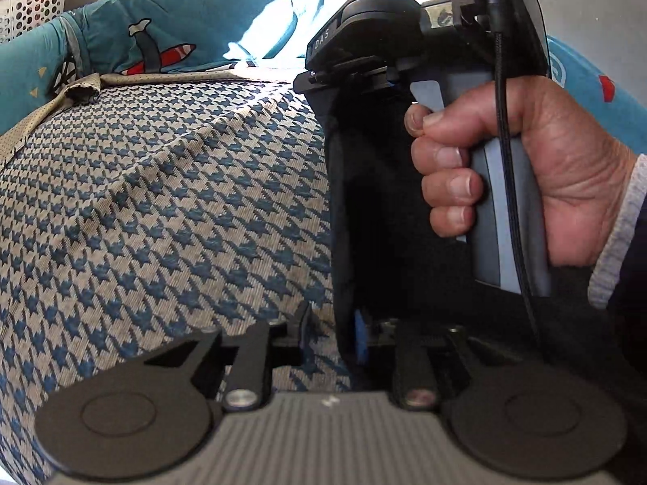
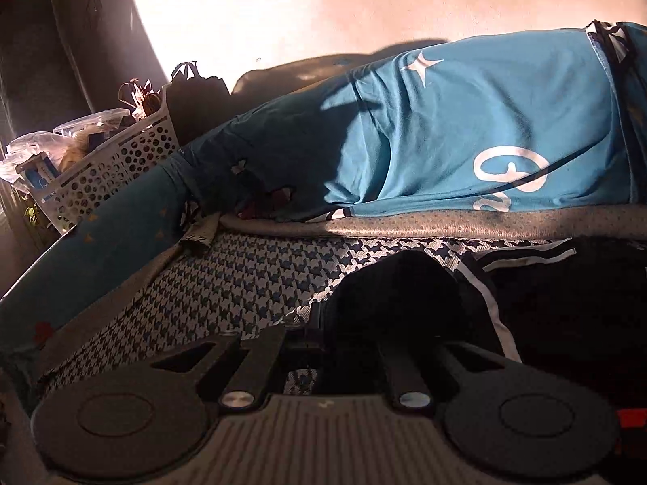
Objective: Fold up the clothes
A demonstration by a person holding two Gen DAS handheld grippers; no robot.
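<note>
A black garment (image 1: 364,202) hangs in a vertical strip over a blue-and-beige houndstooth cover (image 1: 161,202). My right gripper (image 1: 319,76), held by a hand (image 1: 525,169) squeezing its trigger, is shut on the strip's top. My left gripper (image 1: 331,331) pinches the lower edge; one blue pad shows against the cloth and the other finger is partly hidden. In the right wrist view the black garment (image 2: 566,303), edged with a white stripe, lies to the right and bunches up between the fingers of my right gripper (image 2: 343,335), covering the right finger.
A teal printed quilt (image 2: 465,129) is heaped along the far edge of the houndstooth cover (image 2: 226,283), and it shows as the teal quilt (image 1: 121,32) behind. A white perforated basket (image 2: 101,173) full of items stands at the far left, its corner (image 1: 32,4) visible.
</note>
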